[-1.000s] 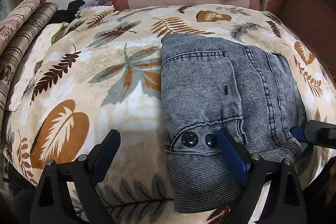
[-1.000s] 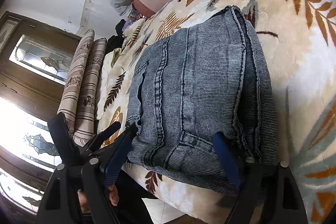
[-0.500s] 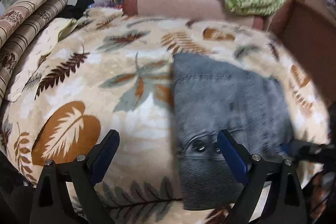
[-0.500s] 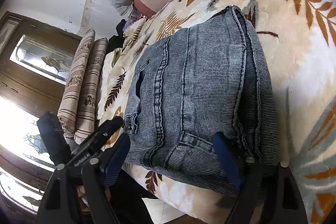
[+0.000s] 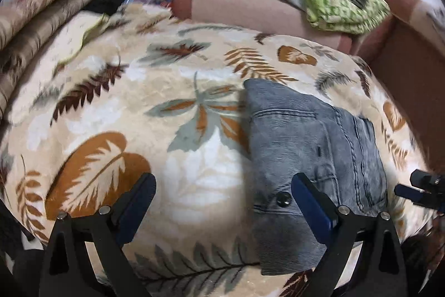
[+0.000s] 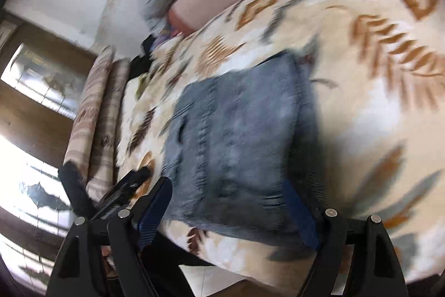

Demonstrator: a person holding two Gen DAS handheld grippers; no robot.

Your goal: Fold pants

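Pants (image 5: pixel 311 157): grey-blue ribbed denim with dark seams and a black button, folded into a compact thick rectangle, lying on the near right part of the blanket (image 5: pixel 144 107). Folding looks complete; at most tidying is left.
Blanket: plush, cream, printed with brown and grey leaves.
Left gripper (image 5: pixel 222 205): jaws wide apart, empty.
Right gripper (image 6: pixel 228 210): jaws wide apart above the pants' near edge, holding nothing.

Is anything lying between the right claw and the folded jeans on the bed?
Nothing visible. The right claw is open just above the folded grey-blue denim jeans, which lie alone on the cream leaf-print blanket. The left claw is open beside them.
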